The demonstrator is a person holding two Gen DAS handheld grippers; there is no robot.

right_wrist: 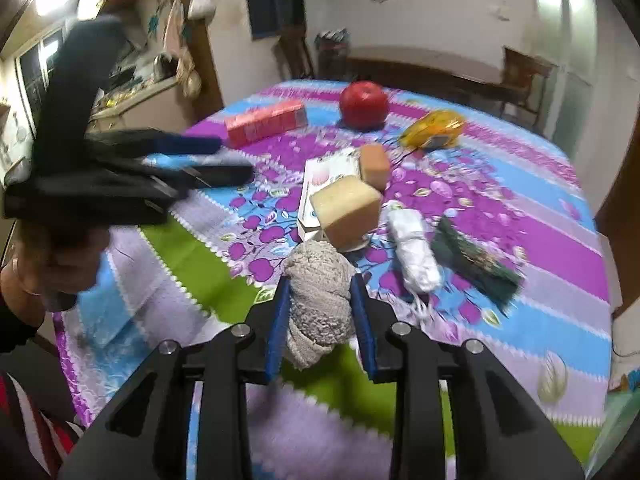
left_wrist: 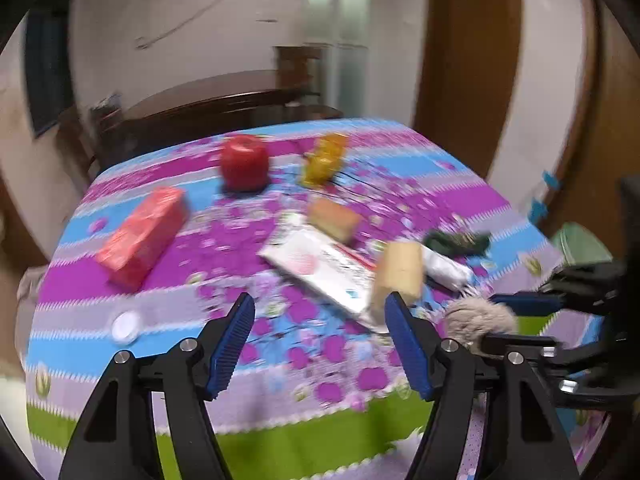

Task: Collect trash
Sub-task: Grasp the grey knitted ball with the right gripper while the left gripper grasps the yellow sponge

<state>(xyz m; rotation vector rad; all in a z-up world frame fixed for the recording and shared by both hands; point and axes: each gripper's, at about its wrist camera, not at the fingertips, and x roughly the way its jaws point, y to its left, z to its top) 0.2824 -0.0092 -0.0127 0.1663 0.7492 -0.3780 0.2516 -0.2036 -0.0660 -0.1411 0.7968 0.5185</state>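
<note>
My right gripper [right_wrist: 320, 292] is shut on a grey fuzzy cloth wad [right_wrist: 318, 300], held above the table's near edge; the wad also shows in the left wrist view [left_wrist: 478, 318]. My left gripper [left_wrist: 320, 316] is open and empty above the near part of the table; it shows in the right wrist view [right_wrist: 200, 156] at the left. On the table lie a white crumpled wrapper [right_wrist: 414, 254], a dark green wrapper [right_wrist: 472, 264], a yellow wrapper [right_wrist: 434, 128] and a white bottle cap [left_wrist: 126, 326].
The floral tablecloth [right_wrist: 520, 220] also holds a red apple [right_wrist: 364, 104], a pink box [right_wrist: 266, 122], a tan block [right_wrist: 346, 210], an orange sponge [right_wrist: 374, 166] and a white flat packet [left_wrist: 320, 264]. A green bin [left_wrist: 580, 244] stands right of the table.
</note>
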